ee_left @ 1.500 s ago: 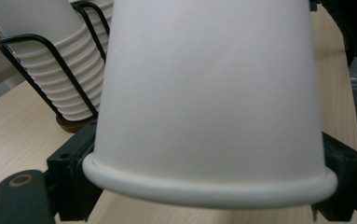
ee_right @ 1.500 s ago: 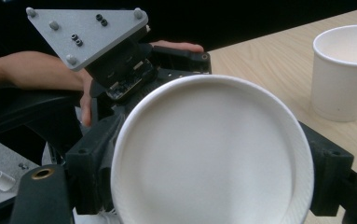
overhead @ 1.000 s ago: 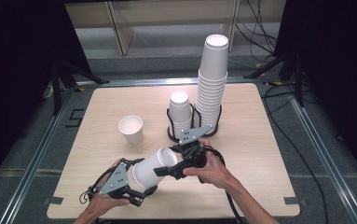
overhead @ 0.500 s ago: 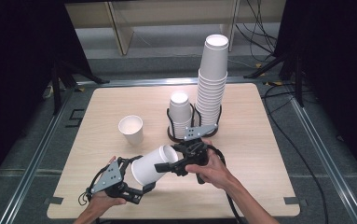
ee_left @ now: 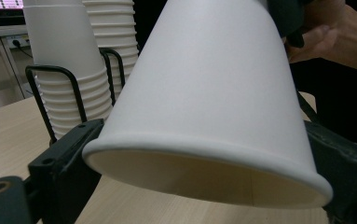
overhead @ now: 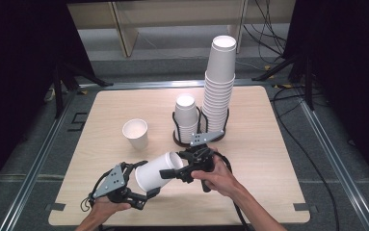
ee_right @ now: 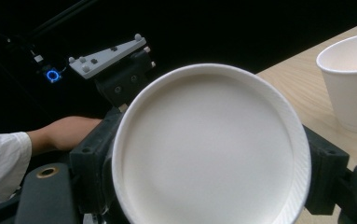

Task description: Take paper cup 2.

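The paper cup [overhead: 159,171] lies sideways above the bench [overhead: 269,159], bridging both grippers. The left gripper [overhead: 146,190] clasps its wide rim between closing jaws, while the right gripper [overhead: 172,172] pinches its base end, likely to pull nested cups apart.

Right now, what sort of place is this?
Likely a lab recording bench: a bare wooden table edged by metal rails, black curtains, trailing cables, and stacked paper cups in a wire holder.
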{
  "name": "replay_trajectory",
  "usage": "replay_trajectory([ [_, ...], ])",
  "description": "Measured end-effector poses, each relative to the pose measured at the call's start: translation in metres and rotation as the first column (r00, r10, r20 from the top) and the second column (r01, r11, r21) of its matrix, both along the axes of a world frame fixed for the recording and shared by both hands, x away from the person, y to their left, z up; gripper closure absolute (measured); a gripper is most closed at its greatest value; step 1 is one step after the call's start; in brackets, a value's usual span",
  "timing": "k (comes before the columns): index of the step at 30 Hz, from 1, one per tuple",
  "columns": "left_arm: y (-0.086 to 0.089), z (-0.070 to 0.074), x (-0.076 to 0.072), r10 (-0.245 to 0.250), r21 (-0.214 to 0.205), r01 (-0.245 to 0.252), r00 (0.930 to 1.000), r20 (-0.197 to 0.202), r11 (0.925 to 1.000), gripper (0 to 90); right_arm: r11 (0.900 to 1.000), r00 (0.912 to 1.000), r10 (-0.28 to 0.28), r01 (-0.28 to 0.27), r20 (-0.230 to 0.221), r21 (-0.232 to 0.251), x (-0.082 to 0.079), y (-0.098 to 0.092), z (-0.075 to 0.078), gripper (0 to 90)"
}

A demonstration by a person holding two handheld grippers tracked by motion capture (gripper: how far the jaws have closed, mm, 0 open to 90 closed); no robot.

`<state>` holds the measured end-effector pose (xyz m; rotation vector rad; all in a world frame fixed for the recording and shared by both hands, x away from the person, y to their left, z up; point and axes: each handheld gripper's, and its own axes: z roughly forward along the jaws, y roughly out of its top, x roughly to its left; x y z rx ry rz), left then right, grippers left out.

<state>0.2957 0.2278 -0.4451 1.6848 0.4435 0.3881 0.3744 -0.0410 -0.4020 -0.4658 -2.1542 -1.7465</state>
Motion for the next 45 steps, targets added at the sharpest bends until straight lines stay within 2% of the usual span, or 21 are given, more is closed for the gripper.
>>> replay_trajectory([
  [2, 0.000, 0.000, 0.000, -0.002, 0.003, 0.002, 1.0000, -0.005, 1.0000, 8.5, 1.0000, 0.9995, -0.004, 0.004, -0.032, -0.001, 0.000, -0.001, -0.001, 23.6],
  [5, 0.000, 0.001, 0.001, -0.007, 0.015, 0.007, 0.9999, -0.009, 0.9999, 11.1, 1.0000, 1.0000, -0.004, 0.004, 0.001, 0.007, 0.002, -0.001, -0.002, 23.5],
  [6, 0.000, 0.001, 0.001, -0.009, 0.017, 0.009, 0.9999, -0.008, 0.9998, 11.9, 1.0000, 0.9995, 0.004, -0.004, -0.032, 0.004, 0.001, -0.002, -0.002, 23.5],
  [10, 0.000, 0.002, 0.001, -0.009, 0.027, 0.009, 1.0000, -0.002, 0.9996, 13.9, 1.0000, 0.9991, 0.003, -0.002, -0.041, 0.007, 0.002, -0.004, -0.003, 22.9],
  [16, 0.000, 0.002, 0.001, -0.013, 0.068, 0.013, 0.9999, 0.004, 0.9976, 15.2, 0.9999, 1.0000, -0.004, 0.004, -0.002, -0.012, 0.003, -0.003, -0.003, 20.7],
  [18, -0.001, 0.001, 0.001, -0.016, 0.073, 0.015, 0.9999, 0.001, 0.9972, 15.4, 0.9981, 0.9999, -0.012, 0.012, 0.004, -0.060, 0.000, -0.003, 0.000, 15.8],
  [19, -0.001, 0.001, 0.001, -0.021, 0.092, 0.021, 0.9998, -0.001, 0.9955, 15.5, 0.9966, 0.9992, -0.009, 0.012, 0.040, -0.082, 0.000, -0.003, 0.001, 15.0],
  [23, -0.004, 0.000, 0.000, -0.029, 0.128, 0.030, 0.9995, -0.006, 0.9913, 15.6, 0.9759, 0.9788, 0.013, 0.032, 0.205, -0.216, -0.006, -0.004, 0.015, 15.5],
  [24, -0.006, -0.001, 0.001, -0.042, 0.112, 0.042, 0.9991, 0.003, 0.9928, 15.6, 0.9720, 0.9755, 0.024, 0.029, 0.219, -0.233, -0.008, -0.004, 0.018, 15.5],
  [26, -0.006, -0.001, 0.000, -0.044, 0.122, 0.044, 0.9990, -0.003, 0.9916, 15.7, 0.9596, 0.9598, 0.047, 0.033, 0.277, -0.279, -0.011, -0.003, 0.024, 15.5],
  [28, -0.006, -0.001, 0.000, -0.055, 0.127, 0.054, 0.9985, 0.000, 0.9904, 15.8, 0.9509, 0.9504, 0.061, 0.038, 0.305, -0.307, -0.014, -0.003, 0.027, 15.4],
  [29, -0.006, -0.001, 0.000, -0.059, 0.130, 0.059, 0.9982, -0.001, 0.9898, 15.8, 0.9444, 0.9568, 0.063, 0.035, 0.284, -0.327, -0.017, -0.002, 0.028, 15.9],
  [30, -0.006, -0.001, 0.000, -0.063, 0.141, 0.063, 0.9980, -0.002, 0.9879, 15.8, 0.9402, 0.9494, 0.075, 0.034, 0.305, -0.339, -0.016, -0.002, 0.028, 15.9],
  [31, -0.005, -0.001, -0.001, -0.062, 0.161, 0.063, 0.9980, -0.008, 0.9849, 15.8, 0.9325, 0.9526, 0.078, 0.035, 0.294, -0.359, -0.018, -0.002, 0.029, 16.0],
  [32, -0.006, -0.001, 0.000, -0.070, 0.155, 0.070, 0.9975, -0.009, 0.9854, 15.9, 0.9321, 0.9378, 0.108, 0.020, 0.330, -0.362, -0.016, -0.001, 0.028, 15.6],
  [35, -0.006, -0.001, -0.001, -0.092, 0.181, 0.092, 0.9957, -0.011, 0.9792, 15.9, 0.9144, 0.9310, 0.152, -0.005, 0.332, -0.405, -0.018, 0.002, 0.027, 15.7],
  [37, -0.009, -0.003, -0.001, -0.108, 0.159, 0.108, 0.9941, -0.011, 0.9814, 15.9, 0.9012, 0.9260, 0.178, -0.018, 0.333, -0.433, -0.020, 0.003, 0.026, 16.2],
  [39, -0.009, -0.003, -0.002, -0.111, 0.176, 0.113, 0.9936, -0.019, 0.9780, 15.9, 0.8843, 0.9239, 0.206, -0.035, 0.322, -0.466, -0.022, 0.005, 0.025, 16.3],
  [43, -0.008, -0.003, -0.002, -0.126, 0.192, 0.128, 0.9918, -0.021, 0.9730, 15.9, 0.8550, 0.9048, 0.246, -0.033, 0.348, -0.518, -0.025, 0.007, 0.023, 17.6],
  [44, -0.009, -0.003, -0.003, -0.130, 0.190, 0.132, 0.9913, -0.023, 0.9728, 15.9, 0.8425, 0.9163, 0.239, -0.032, 0.321, -0.538, -0.027, 0.007, 0.023, 18.0],
  [45, -0.009, -0.003, -0.003, -0.133, 0.193, 0.134, 0.9909, -0.022, 0.9719, 15.9, 0.8329, 0.9204, 0.239, -0.031, 0.309, -0.553, -0.029, 0.007, 0.023, 19.1],
])
